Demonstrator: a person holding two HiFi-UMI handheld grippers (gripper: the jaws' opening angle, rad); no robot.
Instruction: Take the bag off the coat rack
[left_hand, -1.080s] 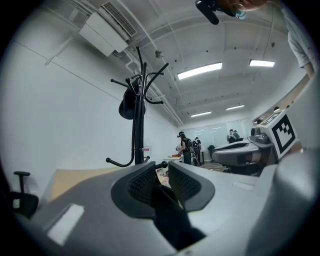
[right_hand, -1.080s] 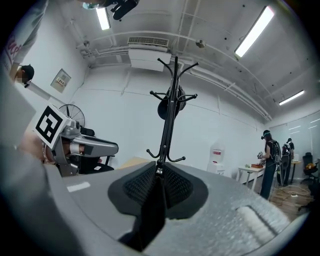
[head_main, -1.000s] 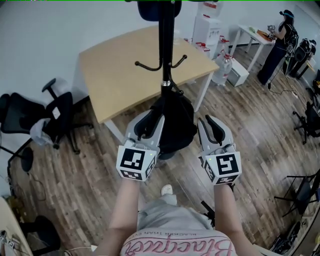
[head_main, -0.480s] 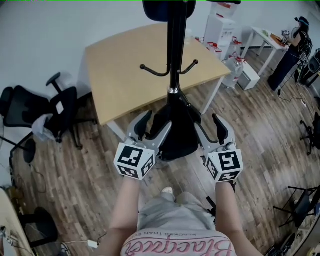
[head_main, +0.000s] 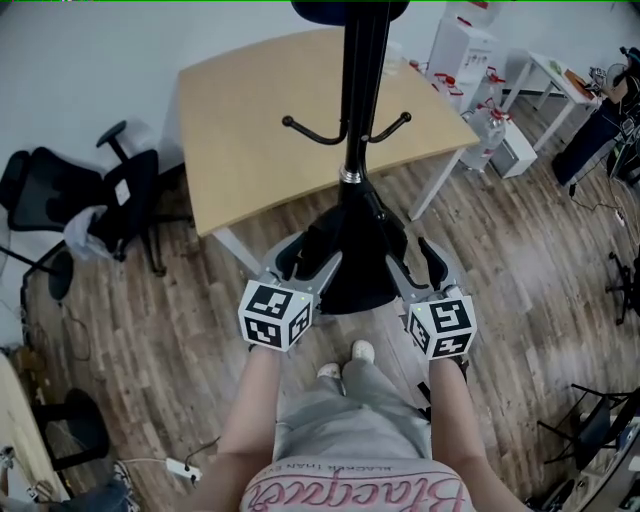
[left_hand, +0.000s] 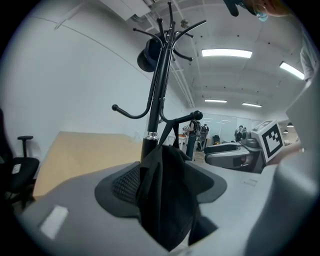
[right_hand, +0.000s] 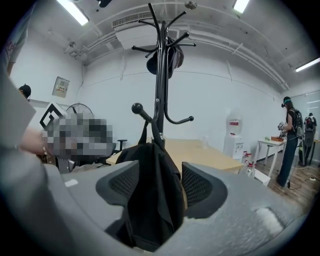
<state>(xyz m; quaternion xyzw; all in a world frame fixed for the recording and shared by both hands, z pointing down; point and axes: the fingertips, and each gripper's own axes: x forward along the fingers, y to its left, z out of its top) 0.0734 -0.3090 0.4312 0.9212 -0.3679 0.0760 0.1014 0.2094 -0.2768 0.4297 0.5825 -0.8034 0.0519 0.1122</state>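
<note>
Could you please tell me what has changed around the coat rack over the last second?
The left gripper and right gripper moved in on the black fabric bag, and their jaws have just been opening wide, the left then closing slightly; each pair now straddles the bag without clamping it. Nothing was gripped or released. The bag still hangs on the black metal coat rack.

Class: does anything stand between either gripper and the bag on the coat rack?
Nothing visible. The bag hangs between the wide-apart jaws of the left gripper and the right gripper; both pairs have just been opening, the left then closing slightly. Neither visibly presses it.
</note>
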